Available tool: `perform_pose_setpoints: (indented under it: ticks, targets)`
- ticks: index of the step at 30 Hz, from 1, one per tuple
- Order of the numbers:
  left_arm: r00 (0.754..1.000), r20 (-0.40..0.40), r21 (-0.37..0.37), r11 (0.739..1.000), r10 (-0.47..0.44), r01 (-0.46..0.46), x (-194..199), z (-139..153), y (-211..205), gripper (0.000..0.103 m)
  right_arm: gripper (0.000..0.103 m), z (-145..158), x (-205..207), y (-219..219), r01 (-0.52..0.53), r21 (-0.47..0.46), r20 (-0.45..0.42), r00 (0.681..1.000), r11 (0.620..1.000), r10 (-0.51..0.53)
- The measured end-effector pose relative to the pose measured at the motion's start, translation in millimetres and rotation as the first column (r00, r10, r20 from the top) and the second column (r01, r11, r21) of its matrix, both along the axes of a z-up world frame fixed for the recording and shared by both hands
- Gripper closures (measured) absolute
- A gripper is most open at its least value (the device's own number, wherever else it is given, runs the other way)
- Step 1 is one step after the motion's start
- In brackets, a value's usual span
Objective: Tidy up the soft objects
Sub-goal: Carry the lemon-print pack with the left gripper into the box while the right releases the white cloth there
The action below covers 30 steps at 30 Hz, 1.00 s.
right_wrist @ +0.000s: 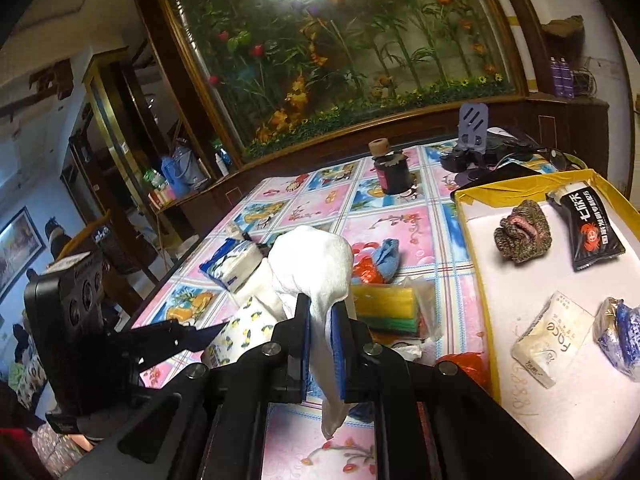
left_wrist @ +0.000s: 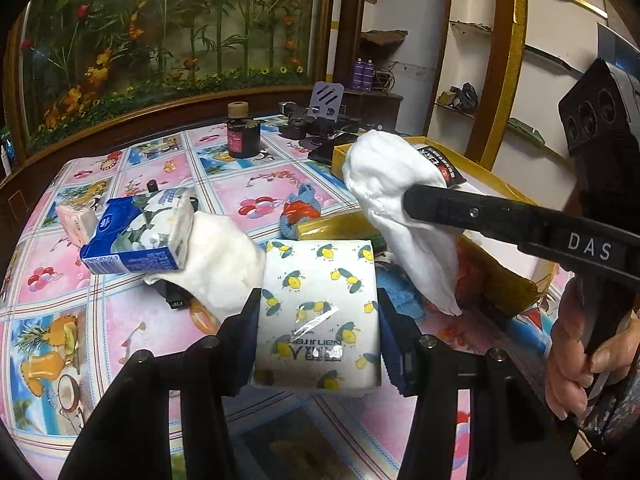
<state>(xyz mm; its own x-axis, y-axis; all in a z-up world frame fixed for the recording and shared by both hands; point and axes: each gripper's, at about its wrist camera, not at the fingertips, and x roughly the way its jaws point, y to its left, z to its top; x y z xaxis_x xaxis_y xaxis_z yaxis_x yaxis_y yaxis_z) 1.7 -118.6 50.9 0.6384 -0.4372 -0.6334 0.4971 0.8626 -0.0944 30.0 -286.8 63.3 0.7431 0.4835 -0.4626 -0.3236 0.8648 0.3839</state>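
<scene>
Over a counter [left_wrist: 132, 184] covered in a pink-and-blue patterned cloth, the left gripper [left_wrist: 318, 312] is clamped on a white tissue pack printed with yellow lemons [left_wrist: 320, 300], held above the surface. The right gripper [right_wrist: 320, 332] pinches a crumpled white cloth [right_wrist: 312, 260] aloft, just beside a yellow-rimmed cardboard box [right_wrist: 472, 196] with a white floor.

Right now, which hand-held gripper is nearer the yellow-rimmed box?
Right. The right hand-held gripper, shut on the white cloth, sits just beside the yellow-rimmed box. The left hand-held gripper, holding the lemon-print tissue pack, is farther off.
</scene>
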Motion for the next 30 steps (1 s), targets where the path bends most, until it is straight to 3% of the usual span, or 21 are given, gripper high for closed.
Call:
perform_pose_setpoints:
  ticks: [30]
  targets:
    - [0.997, -0.005, -0.049, 0.996, -0.072, 0.071, -8.5, 3.4, -56.8, 0.051, 0.091, 2.9, -3.6, -110.7, 0.227, 0.152, -0.015, 0.974, 0.962, -0.228]
